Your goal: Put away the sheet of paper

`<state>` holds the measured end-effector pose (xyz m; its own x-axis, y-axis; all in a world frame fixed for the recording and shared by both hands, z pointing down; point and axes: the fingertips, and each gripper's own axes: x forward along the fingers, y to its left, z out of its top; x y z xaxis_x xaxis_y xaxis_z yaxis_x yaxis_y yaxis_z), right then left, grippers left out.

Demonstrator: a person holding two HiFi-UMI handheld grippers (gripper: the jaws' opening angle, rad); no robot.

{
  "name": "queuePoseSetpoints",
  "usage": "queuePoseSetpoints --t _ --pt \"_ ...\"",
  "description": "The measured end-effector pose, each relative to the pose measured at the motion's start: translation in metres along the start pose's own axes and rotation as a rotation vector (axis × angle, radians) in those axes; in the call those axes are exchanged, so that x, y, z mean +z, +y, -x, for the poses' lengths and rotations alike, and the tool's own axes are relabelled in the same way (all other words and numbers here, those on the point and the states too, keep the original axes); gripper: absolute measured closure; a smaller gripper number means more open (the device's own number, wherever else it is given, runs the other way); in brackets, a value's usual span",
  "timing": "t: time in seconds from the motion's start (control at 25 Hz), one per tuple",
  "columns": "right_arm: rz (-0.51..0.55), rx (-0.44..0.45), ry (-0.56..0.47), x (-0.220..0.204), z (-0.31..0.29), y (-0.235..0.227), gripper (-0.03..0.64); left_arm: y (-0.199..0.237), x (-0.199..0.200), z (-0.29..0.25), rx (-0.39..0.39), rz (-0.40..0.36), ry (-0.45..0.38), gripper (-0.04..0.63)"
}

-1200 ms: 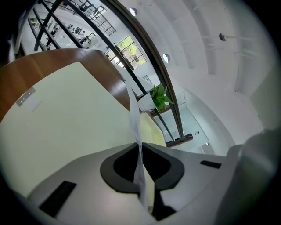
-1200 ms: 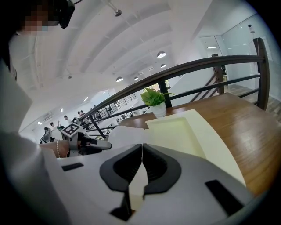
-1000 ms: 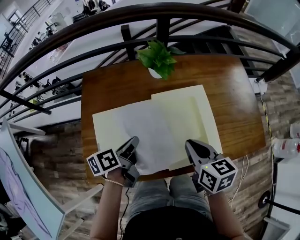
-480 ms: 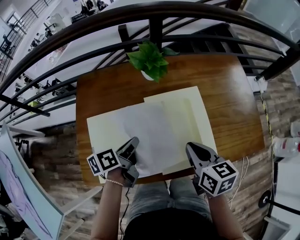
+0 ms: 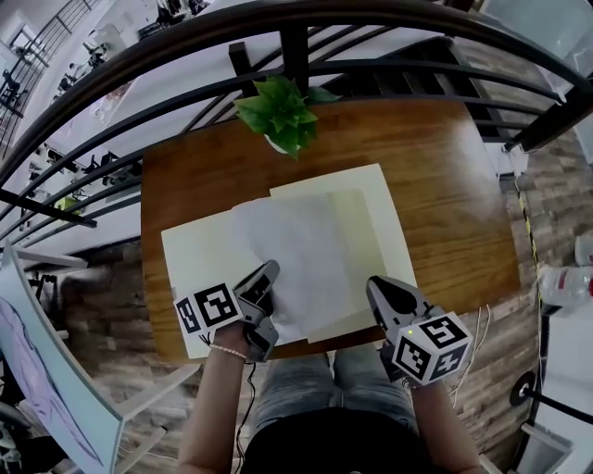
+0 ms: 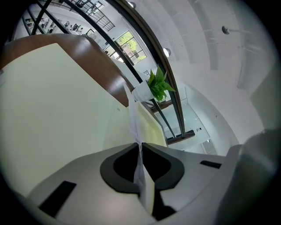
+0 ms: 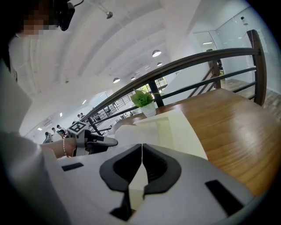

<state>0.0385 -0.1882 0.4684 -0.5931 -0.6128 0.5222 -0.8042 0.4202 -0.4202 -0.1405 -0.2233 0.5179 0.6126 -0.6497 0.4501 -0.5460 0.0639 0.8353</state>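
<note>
Two sets of fingers, both drawn together. The left gripper [image 5: 267, 270] is clamped tight on the near left corner of the sheet of paper [image 5: 296, 250]. In the left gripper view you can see the white edge running straight up from between the fingers, so that corner is lifted off whatever is beneath it.

Over to the right gripper [image 5: 372, 282]: its fingers are also closed, tip to tip, and I can't make out anything pinched between them. It sits low over the near right corner of the pale yellow folder [image 5: 199, 255].

Moving outward, the folder lies spread open on the wooden surface [image 5: 445, 185]. The sheet lies across its middle, with most of it resting on the right-hand flap. A small potted plant [image 5: 278, 111] stands at the far edge, just in front of the dark railing [image 5: 371, 18].

How far along? I'd say about halfway. The paper is already inside the open folder, but its left side is raised and the folder isn't shut. What's left, by my reckoning, is to lay the sheet flat, let go, and fold a flap over it.
</note>
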Motion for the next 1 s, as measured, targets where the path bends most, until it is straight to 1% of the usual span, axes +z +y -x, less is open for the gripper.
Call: queuePoseSetpoints --t 0.52,0.84,1.0 --pt "-0.010 -0.004 -0.002 0.002 0.011 -0.028 0.589 -0.017 -0.014 -0.032 -0.003 0.002 0.011 0.566" --pt "-0.016 0.002 0.002 0.005 0.015 -0.042 0.589 -0.028 -0.026 -0.052 -0.006 -0.006 0.033 0.566" --pt "-0.011 0.003 0.004 0.008 0.016 -0.050 0.589 -0.034 -0.030 -0.062 -0.001 -0.026 0.039 0.566"
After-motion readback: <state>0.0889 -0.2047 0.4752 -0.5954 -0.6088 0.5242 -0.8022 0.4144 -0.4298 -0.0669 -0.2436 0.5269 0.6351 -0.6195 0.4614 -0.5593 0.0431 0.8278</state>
